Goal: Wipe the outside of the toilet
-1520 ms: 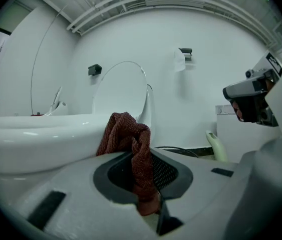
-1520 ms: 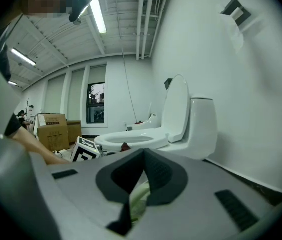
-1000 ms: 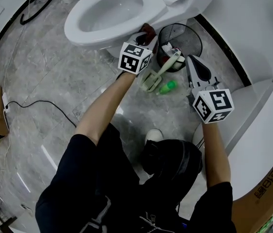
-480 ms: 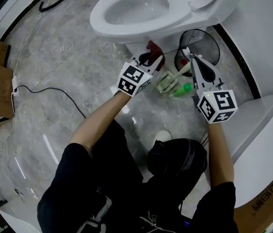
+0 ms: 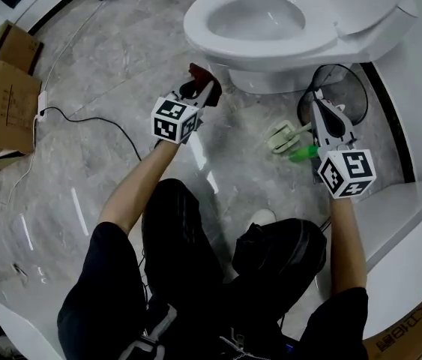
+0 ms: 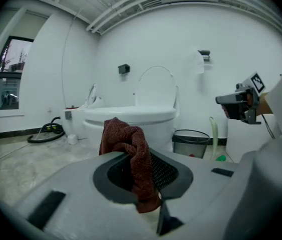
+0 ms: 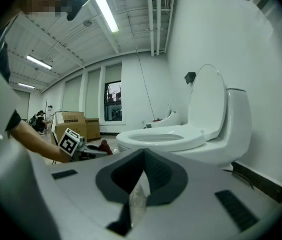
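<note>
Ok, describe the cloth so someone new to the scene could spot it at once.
Start at the white toilet. Just in front of its bowl, the left gripper is shut on a cloth. Dark red and nubbly, it stands out from the white porcelain and grey floor around it.

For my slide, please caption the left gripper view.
Left gripper holds a red cloth, toilet and bin ahead.

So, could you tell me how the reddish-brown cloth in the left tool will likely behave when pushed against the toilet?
Probably floppy: the cloth folds and droops over the left tool, which is shut on it. Its nubbly weave suggests it would drag rather than slip on the glossy toilet. It looks light, so it may bunch up.
</note>
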Action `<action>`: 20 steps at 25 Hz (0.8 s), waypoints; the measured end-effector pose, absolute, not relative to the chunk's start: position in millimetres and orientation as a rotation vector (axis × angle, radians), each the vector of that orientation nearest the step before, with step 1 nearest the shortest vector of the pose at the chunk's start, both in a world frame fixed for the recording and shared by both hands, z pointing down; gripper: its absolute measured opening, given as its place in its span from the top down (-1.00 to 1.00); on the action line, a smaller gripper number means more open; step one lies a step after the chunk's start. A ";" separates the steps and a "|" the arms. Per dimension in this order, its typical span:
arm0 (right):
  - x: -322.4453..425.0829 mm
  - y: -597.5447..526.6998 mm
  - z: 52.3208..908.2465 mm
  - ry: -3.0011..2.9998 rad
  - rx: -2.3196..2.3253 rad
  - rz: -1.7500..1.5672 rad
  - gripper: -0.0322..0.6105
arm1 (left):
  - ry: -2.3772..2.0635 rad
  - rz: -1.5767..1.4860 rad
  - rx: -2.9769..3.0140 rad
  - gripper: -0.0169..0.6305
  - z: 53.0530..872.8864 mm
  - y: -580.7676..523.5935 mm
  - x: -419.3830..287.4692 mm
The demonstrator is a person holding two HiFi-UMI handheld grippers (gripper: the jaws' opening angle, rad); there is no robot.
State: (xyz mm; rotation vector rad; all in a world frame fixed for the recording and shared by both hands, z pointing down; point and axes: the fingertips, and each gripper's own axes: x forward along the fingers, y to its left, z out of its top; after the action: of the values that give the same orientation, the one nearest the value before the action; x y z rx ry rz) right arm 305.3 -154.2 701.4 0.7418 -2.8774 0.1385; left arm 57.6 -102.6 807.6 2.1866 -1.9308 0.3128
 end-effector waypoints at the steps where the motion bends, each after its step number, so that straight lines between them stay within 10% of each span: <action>1: 303.3 -153.2 702.0 -2.877 0.735 0.137 0.89 | -1.960 0.311 2.138 0.75 811.9 -100.6 39.1; 20: 328.4 -151.7 713.7 -2.834 0.780 0.153 0.89 | -2.057 0.292 2.036 0.76 838.1 -147.4 -0.6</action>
State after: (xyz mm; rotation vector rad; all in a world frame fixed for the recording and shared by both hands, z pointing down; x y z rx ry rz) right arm 328.4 -151.7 713.7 0.7800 -2.8340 0.1528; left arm -0.6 -147.4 838.1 2.0361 -2.0571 0.2923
